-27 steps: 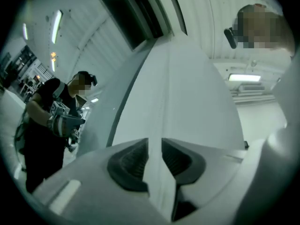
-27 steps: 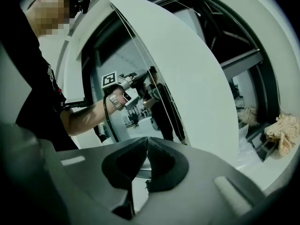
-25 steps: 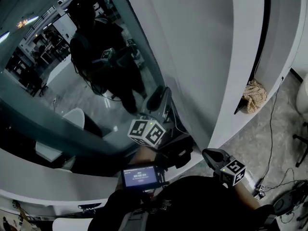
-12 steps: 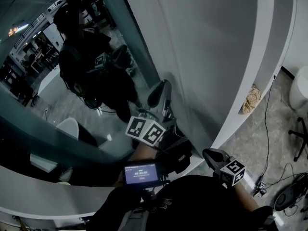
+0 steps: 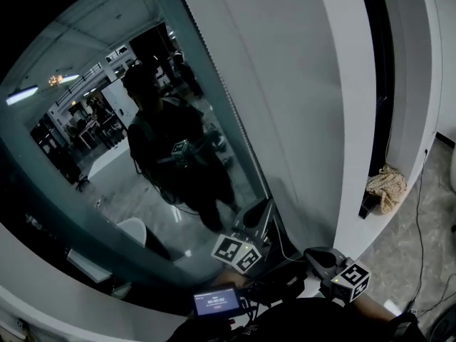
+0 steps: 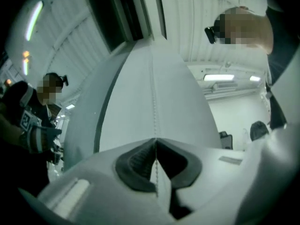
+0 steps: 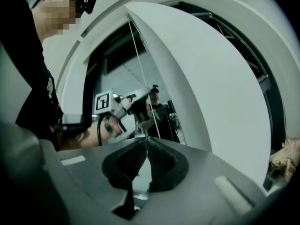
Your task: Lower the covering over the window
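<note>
The left gripper (image 6: 155,142) has just closed its jaws on the thin white bead cord (image 6: 152,74) — pinched tight, I think, so a pull can roll the covering down. The cord hangs at the right edge of the dark window glass (image 5: 107,162), which is bare. The wide white sheet (image 5: 292,84) beside it may be the covering. The right gripper (image 7: 146,142) is clenched too — the cord runs to its tips, but I cannot tell if they hold it.

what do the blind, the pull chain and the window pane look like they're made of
The blind is a plain white matte sheet with no slats, probably coated fabric or vinyl. The pull chain is a string of tiny pale beads, plastic or metal; too small to tell. The window pane looks like glossy glass: it mirrors the person and the ceiling lights.
</note>
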